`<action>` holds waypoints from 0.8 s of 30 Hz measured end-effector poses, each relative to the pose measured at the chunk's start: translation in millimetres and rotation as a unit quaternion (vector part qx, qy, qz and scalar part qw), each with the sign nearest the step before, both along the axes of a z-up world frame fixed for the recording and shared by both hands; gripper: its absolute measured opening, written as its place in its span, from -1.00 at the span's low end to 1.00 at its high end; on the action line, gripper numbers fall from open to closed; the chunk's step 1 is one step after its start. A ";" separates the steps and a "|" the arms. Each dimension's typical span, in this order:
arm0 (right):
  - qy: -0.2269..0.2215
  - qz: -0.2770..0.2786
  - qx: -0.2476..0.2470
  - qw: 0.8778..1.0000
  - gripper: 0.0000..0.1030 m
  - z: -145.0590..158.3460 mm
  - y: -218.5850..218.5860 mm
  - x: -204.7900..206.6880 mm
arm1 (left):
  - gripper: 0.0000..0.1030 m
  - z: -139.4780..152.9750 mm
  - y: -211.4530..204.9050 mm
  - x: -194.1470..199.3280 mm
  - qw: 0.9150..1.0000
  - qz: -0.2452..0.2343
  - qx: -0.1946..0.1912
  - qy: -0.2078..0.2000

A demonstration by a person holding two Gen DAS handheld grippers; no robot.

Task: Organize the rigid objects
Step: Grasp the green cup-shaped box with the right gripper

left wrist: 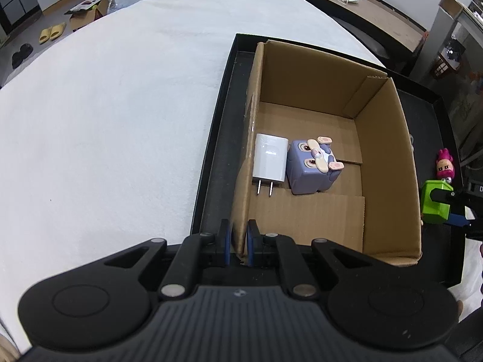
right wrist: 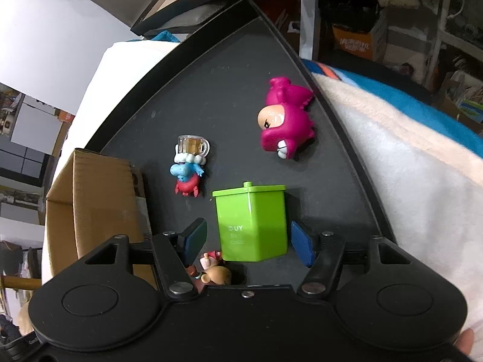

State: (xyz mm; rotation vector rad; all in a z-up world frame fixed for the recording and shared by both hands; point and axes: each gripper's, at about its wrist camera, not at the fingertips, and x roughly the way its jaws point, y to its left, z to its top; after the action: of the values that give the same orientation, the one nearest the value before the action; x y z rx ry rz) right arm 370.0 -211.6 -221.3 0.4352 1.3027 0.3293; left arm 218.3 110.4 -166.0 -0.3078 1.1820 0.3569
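Where it stands upright on tray, green lidded bin [right wrist: 253, 221]: glossy, square.

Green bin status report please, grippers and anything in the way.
Left gripper shut on cardboard box wall. Right gripper open, straddling green bin, not touching. Small brown figurine beside the left finger.

Looks like a lived-in home room. Slippers [left wrist: 52, 32] on the floor far ahead-left of the left tool, cardboard boxes [left wrist: 89, 12] beside them. Cluttered shelves [right wrist: 437, 27] ahead-right of the right tool.

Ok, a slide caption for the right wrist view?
Open right tool straddling the green lidded plastic bin on the black tray, pads not yet touching.
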 end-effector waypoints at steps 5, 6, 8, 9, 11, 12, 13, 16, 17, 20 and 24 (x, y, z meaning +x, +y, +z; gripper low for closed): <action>0.015 0.009 -0.008 1.000 -0.03 -8.8 4.1 0.9 | -0.81 0.2 -1.4 3.0 1.000 -0.001 0.003 0.007; 0.016 0.012 -0.005 1.000 -0.06 -8.7 5.2 0.6 | -0.81 0.3 -1.6 3.5 1.000 0.000 0.004 0.007; 0.013 0.010 -0.009 1.000 -0.08 -6.1 4.7 -1.3 | -0.81 -0.1 -3.0 4.3 1.000 -0.002 0.009 0.009; 0.010 0.009 -0.009 1.000 -0.08 -4.3 4.1 -2.1 | -0.81 -0.6 -3.2 4.3 1.000 -0.001 0.008 0.010; 0.003 0.005 -0.003 1.000 -0.09 0.0 1.8 -3.9 | -0.81 -0.9 -3.8 3.8 1.000 0.000 0.008 0.010; 0.002 0.004 -0.002 1.000 -0.09 1.3 0.7 -4.6 | -0.81 -1.1 -3.7 3.8 1.000 -0.001 0.008 0.010; 0.000 0.003 -0.001 1.000 -0.09 3.3 0.2 -5.4 | -0.81 -1.2 -3.5 3.7 1.000 0.000 0.007 0.010; -0.012 0.011 0.003 1.000 -0.09 13.1 2.3 -5.3 | -0.81 -0.6 -2.5 3.7 1.000 0.002 0.006 0.010; -0.020 0.015 0.001 1.000 -0.09 17.9 3.2 -5.9 | -0.81 -0.1 -2.7 3.7 1.000 0.001 0.006 0.010; -0.035 0.017 -0.008 0.999 -0.09 29.0 2.8 -8.3 | -0.81 0.5 -4.3 3.1 1.000 -0.001 0.009 0.008; -0.044 0.010 -0.004 0.999 -0.09 40.0 -0.3 -9.8 | -0.81 1.0 -4.9 2.6 1.000 0.000 0.008 0.006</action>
State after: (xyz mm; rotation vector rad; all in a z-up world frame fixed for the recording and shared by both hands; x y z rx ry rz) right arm 360.2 -212.0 -181.2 0.3974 1.2220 0.3560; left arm 221.0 105.5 -165.0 -0.2927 1.1910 0.3686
